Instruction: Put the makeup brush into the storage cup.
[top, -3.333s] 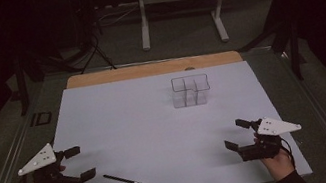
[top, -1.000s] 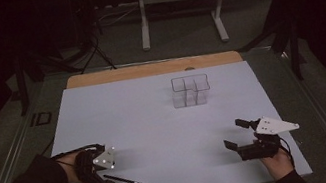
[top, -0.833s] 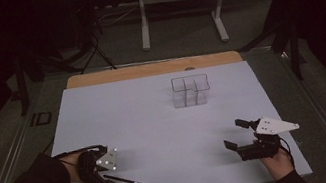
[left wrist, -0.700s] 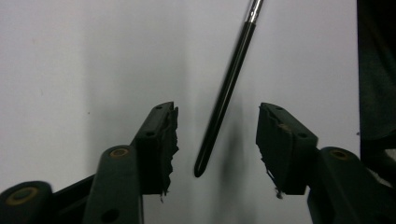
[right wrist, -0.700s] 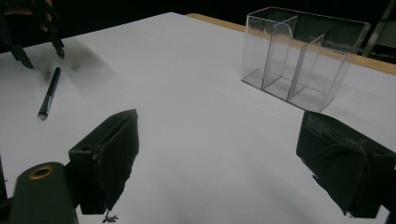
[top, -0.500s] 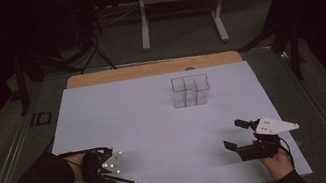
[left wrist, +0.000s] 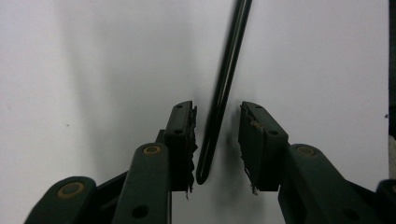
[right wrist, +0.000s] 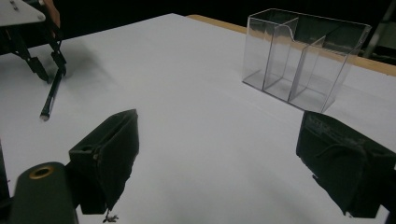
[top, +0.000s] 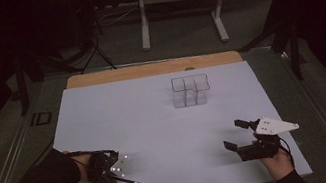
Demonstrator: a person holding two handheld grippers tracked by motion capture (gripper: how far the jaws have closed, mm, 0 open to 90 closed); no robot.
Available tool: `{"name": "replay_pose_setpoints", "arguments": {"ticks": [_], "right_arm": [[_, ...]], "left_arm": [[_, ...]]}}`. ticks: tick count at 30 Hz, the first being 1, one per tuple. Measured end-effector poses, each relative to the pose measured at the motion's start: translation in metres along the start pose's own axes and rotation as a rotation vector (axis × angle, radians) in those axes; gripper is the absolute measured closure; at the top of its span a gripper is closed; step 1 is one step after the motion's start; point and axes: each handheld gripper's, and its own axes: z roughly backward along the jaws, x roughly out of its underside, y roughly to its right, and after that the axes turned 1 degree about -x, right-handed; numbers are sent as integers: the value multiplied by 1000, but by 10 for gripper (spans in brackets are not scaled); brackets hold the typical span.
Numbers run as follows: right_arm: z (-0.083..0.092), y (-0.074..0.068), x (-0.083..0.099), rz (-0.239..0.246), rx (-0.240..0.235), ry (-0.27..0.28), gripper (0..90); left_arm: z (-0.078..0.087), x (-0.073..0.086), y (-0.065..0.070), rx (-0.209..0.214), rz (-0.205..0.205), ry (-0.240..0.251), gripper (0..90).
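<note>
Straddling the black pen (left wrist: 223, 93), my left claw (left wrist: 217, 140) has its two jaws either side of the barrel, near the pen's blunt end. The jaws have just been closing, yet they remain released: the left pad sits just beside the barrel, perhaps grazing it, and the right pad stands apart with bare desk showing between. The pen lies flat on the white desk (top: 156, 123), running from between my jaws straight away from the claw. From above, the left claw (top: 109, 169) covers one end of the pen (top: 134, 182), and the rest of it sticks out to the right, toward my other hand. The pen looks slim, round and glossy black, with a pale tip at its far end in the right gripper view (right wrist: 52, 95).

My right claw (top: 235, 135) rests well to the right of the pen, its jaws wide apart and holding nothing (right wrist: 210, 158). Farther from the pen, toward the desk's back edge, stands a clear plastic organiser (top: 190, 90) with several upright compartments.
</note>
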Motion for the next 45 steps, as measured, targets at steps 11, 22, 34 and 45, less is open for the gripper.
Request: {"name": "replay_pose_setpoints", "arguments": {"ticks": [11, 22, 34, 45], "right_arm": [[0, 0, 0, -5, -4, 1, 133], [0, 1, 0, -11, 1, -9, 134], [3, 1, -1, -16, 2, 5, 134], [4, 4, 0, -31, 17, 9, 133]], "left_arm": [[-4, -6, -3, 22, 0, -37, 757], [-4, -14, -6, 68, 68, -83, 856], [23, -20, -9, -50, 206, 73, 856], [33, -33, -7, -64, 309, 148, 857]]}}
